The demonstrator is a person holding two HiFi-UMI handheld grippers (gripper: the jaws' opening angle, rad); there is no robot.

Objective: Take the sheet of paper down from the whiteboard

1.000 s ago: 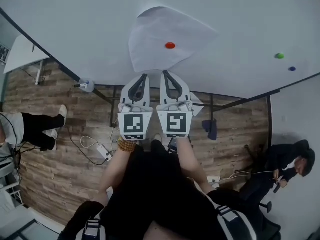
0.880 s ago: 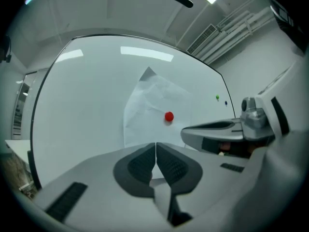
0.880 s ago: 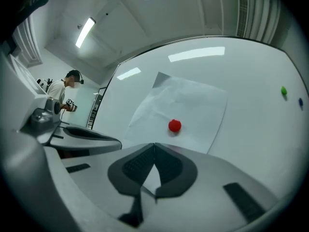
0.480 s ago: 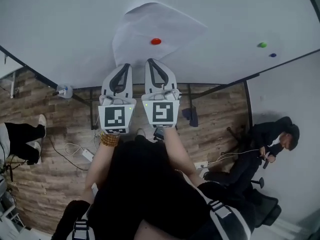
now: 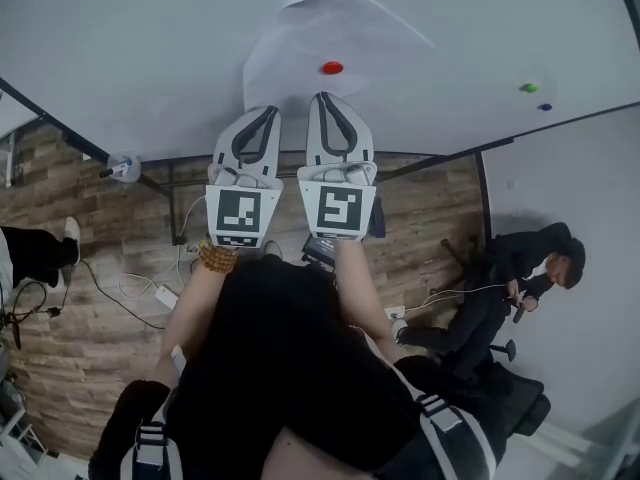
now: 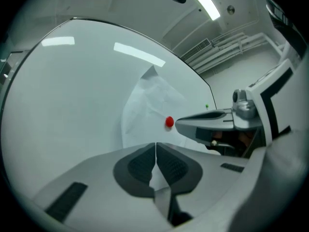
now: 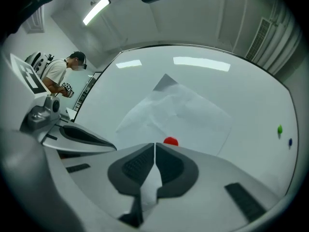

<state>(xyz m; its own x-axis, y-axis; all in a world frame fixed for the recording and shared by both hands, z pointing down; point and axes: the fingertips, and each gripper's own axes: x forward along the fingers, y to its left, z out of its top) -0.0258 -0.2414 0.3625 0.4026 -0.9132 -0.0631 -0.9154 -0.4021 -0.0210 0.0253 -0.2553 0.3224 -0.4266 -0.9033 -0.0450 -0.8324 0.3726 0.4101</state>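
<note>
Two grippers sit side by side in the middle of the head view, the left gripper (image 5: 266,111) and the right gripper (image 5: 324,98), both pointing up-frame at the whiteboard (image 5: 140,48). The sheet of paper (image 5: 335,33) hangs on the board in the upper centre of that view. It is creased and turned like a diamond, and a red magnet (image 5: 332,67) pins it just above the two sets of fingertips.

In the left gripper view the jaws are together, with a thin white sliver of the sheet's lower edge caught between the dark pads. The red magnet lies a little up and right of the tips, and the right gripper reaches in from the right edge of the frame. In the right gripper view the jaws are likewise pressed together on a white strip of the sheet, which runs down between the pads toward the bottom of the frame. The magnet here sits just above the tips, almost touching them in the picture. The sheet's top corner is folded over (it shows grey in this view).

A green magnet (image 5: 529,87) and a blue magnet (image 5: 544,106) sit close together on the board at the right, well apart from the sheet. A seated person (image 5: 505,283) is at the lower right of the head view, on the wood floor (image 5: 90,308).
</note>
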